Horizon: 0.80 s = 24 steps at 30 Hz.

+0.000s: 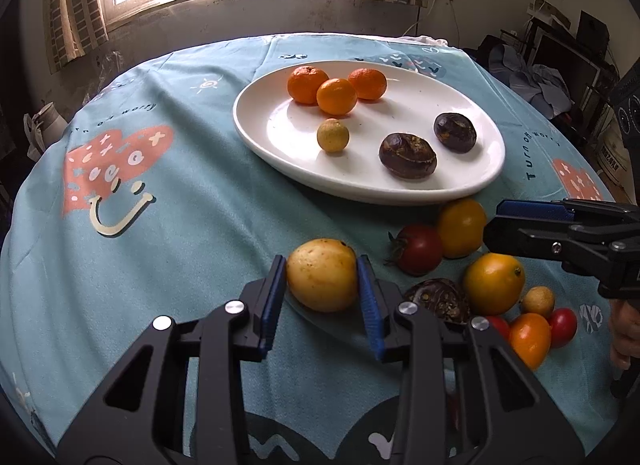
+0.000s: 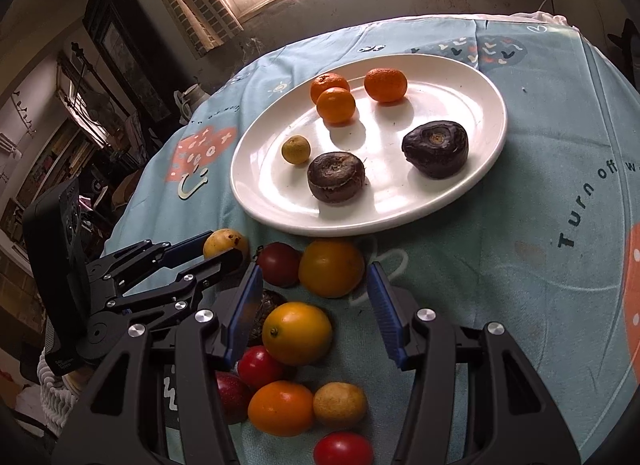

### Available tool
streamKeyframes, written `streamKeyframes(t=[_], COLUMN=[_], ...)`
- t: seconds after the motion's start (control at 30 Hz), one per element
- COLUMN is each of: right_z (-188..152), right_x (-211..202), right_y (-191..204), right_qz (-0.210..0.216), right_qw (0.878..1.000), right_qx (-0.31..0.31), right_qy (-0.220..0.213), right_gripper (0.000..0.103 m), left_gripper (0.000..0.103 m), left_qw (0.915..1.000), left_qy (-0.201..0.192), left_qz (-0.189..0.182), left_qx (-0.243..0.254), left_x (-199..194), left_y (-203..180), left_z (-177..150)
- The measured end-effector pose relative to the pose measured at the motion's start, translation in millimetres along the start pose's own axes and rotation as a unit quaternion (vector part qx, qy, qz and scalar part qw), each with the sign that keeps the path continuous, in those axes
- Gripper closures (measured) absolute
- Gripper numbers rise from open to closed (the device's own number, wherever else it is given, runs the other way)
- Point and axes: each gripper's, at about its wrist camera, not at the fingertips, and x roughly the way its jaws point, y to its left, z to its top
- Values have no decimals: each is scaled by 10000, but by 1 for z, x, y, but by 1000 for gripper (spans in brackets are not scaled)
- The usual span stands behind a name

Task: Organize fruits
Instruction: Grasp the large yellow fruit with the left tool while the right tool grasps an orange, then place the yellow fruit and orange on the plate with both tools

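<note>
A white oval plate (image 1: 472, 181) (image 2: 460, 201) holds three mandarins (image 1: 337, 96), a small yellow-green fruit (image 1: 333, 135) and two dark water chestnuts (image 1: 407, 155). My left gripper (image 1: 322, 277) is shut on a yellow passion fruit (image 1: 322, 275) (image 2: 224, 243), low over the cloth. My right gripper (image 2: 314, 301) is open, its fingers either side of a yellow-orange fruit (image 2: 331, 268) (image 1: 461, 227); it also shows in the left wrist view (image 1: 520, 225). A loose pile lies in front of the plate: red tomatoes (image 1: 418, 249), orange fruits (image 2: 297, 333) and a dark chestnut (image 1: 438, 299).
The round table wears a blue patterned cloth (image 1: 180, 225). A window and curtains stand behind it. Clutter and furniture sit to the right (image 1: 560, 65). A hand (image 1: 624, 329) holds the right gripper.
</note>
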Motion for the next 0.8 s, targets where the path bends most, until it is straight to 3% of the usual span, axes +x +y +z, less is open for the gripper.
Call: streamKeyframes(t=[0.47,0.8], right_z=[3,-4], right_x=[28,13], right_y=[-8,-4], right_qz=[-172,-206], right_qw=[9992,9996], right_qx=[348,190], right_qy=[82,-33], right_gripper=[61,63], left_gripper=[66,66], left_qw=[9999,9999], left_qy=[53,21], left_qz=[119,11], left_qx=[61,-98], left_x=[6,6], left_y=[-2,5], left_z=[1,2])
